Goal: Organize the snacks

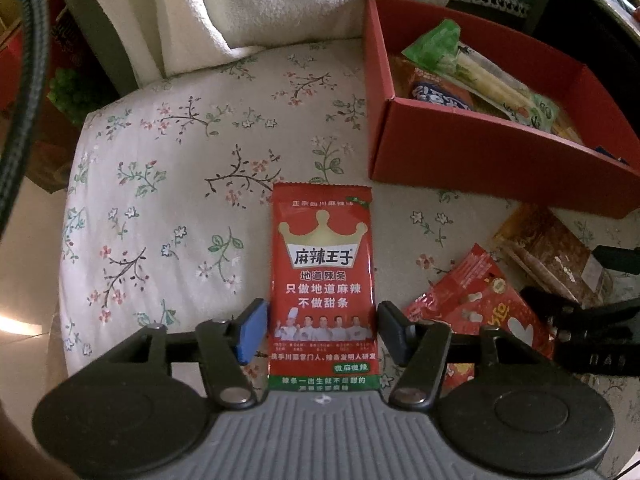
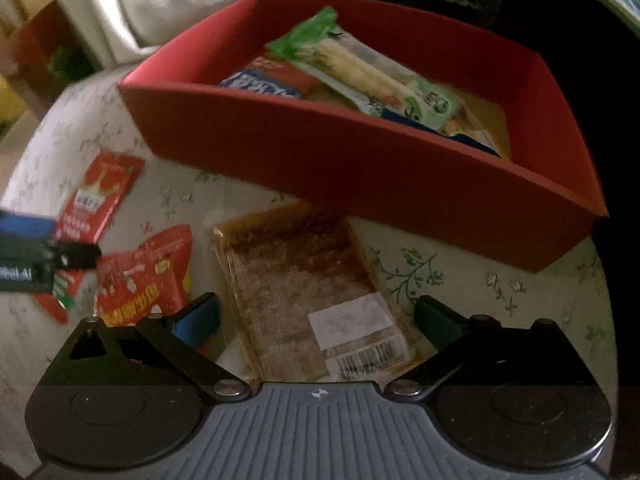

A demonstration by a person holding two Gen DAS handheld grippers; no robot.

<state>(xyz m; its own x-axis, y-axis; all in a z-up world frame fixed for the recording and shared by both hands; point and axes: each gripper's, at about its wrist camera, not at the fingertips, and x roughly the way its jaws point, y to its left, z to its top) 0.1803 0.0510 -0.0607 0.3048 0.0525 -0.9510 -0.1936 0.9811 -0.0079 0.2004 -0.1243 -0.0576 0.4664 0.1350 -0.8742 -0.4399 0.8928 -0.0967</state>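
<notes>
On the floral-print cushion (image 1: 168, 168), beside the red cardboard box (image 1: 480, 156), three snack packets lie loose. The red spicy-strip packet with the crown logo (image 1: 323, 280) lies flat and lengthwise between the fingers of the left gripper (image 1: 322, 330). The jaws stand about half open; the blue pad (image 1: 251, 330) sits just beside the packet's left edge and the dark pad right at its right edge. Whether either presses cannot be told, and nothing appears lifted. The right gripper (image 2: 316, 328) hangs wide open over the clear-wrapped brown cake slab (image 2: 308, 292), fingers astride its labelled end and gripping nothing. A crumpled red cartoon-print packet (image 2: 148, 276) lies between the two. The box already holds a green-and-white packet (image 2: 352, 68) and others.

Judgement: the step in hand is the pick-up of each packet for transfer to the box. Recommended practice: lower the fingers until they bracket the packet's edges, close squarely across its width, and confirm the grip before lifting. The foil is slippery and thin; a shallow pinch may slip. Keep the two grippers well apart on the way to the box.
</notes>
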